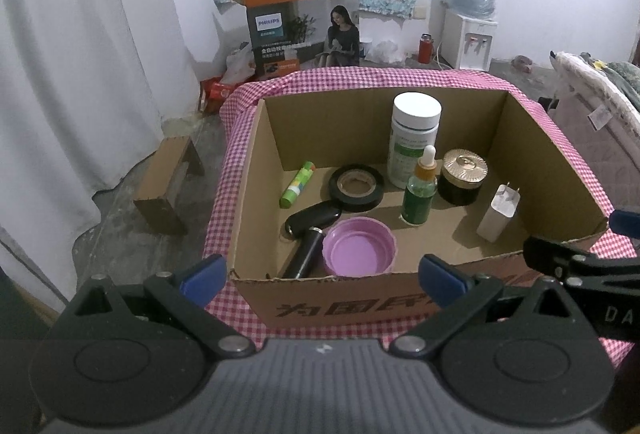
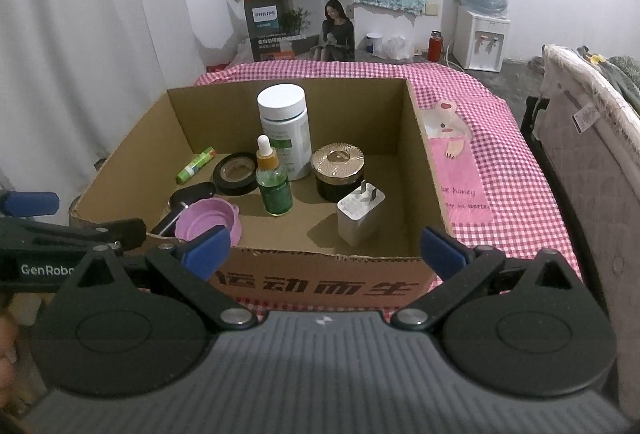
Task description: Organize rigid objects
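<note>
An open cardboard box (image 1: pixel 400 298) (image 2: pixel 328 282) stands on a pink checked tablecloth. Inside it are a white-capped bottle (image 1: pixel 414 138) (image 2: pixel 285 130), a green dropper bottle (image 1: pixel 420 190) (image 2: pixel 273 182), a gold-lidded dark jar (image 1: pixel 462 174) (image 2: pixel 338 170), a white charger (image 1: pixel 498 212) (image 2: pixel 360 218), a black tape roll (image 1: pixel 356 188) (image 2: pixel 236 174), a green glue stick (image 1: pixel 297 184) (image 2: pixel 196 164), a purple lid (image 1: pixel 358 252) (image 2: pixel 208 222) and a black tool (image 1: pixel 310 234). My left gripper (image 1: pixel 322 274) and right gripper (image 2: pixel 324 248) hover open before the box's near wall, nothing between their fingers.
The pink checked cloth (image 2: pixel 512 162) with a cartoon patch covers the table to the right of the box. Behind stand an orange and grey printed carton (image 1: pixel 302 18), a water dispenser (image 1: pixel 472 34) and a white curtain. A mattress edge (image 2: pixel 592 162) lies at right.
</note>
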Motion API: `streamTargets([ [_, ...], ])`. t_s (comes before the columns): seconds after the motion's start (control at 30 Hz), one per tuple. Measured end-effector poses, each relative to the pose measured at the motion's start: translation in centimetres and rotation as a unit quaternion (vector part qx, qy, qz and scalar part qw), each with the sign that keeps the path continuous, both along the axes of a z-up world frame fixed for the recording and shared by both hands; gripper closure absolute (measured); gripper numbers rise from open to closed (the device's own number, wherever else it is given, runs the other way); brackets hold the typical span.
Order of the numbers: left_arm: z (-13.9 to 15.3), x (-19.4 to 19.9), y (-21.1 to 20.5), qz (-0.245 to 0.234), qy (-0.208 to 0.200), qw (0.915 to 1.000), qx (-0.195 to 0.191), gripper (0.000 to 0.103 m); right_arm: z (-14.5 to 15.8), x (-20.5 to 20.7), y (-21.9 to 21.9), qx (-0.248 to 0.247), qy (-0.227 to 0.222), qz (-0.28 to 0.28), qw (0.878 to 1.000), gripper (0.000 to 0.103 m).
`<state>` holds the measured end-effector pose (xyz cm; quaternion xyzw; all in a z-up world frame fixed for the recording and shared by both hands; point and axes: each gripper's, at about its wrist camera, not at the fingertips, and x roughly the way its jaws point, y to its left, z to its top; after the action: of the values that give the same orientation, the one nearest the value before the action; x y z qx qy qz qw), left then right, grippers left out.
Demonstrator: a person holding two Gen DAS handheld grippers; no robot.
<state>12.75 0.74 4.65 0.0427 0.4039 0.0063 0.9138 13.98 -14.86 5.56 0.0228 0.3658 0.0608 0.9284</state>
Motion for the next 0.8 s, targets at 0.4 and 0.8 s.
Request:
streamTargets([
  [0.4,-0.11,0.04,-0.02,0.002,0.004,1.0,0.001,0.001,-0.21,0.15,0.05,0.002,0.006,0.001,1.0,0.001],
  [0.8,0.02,-0.02,-0.08,0.003,0.004,1.0,0.003,0.001,-0.24,0.17,0.06,0.002,0.006,0.001,1.0,0.001],
])
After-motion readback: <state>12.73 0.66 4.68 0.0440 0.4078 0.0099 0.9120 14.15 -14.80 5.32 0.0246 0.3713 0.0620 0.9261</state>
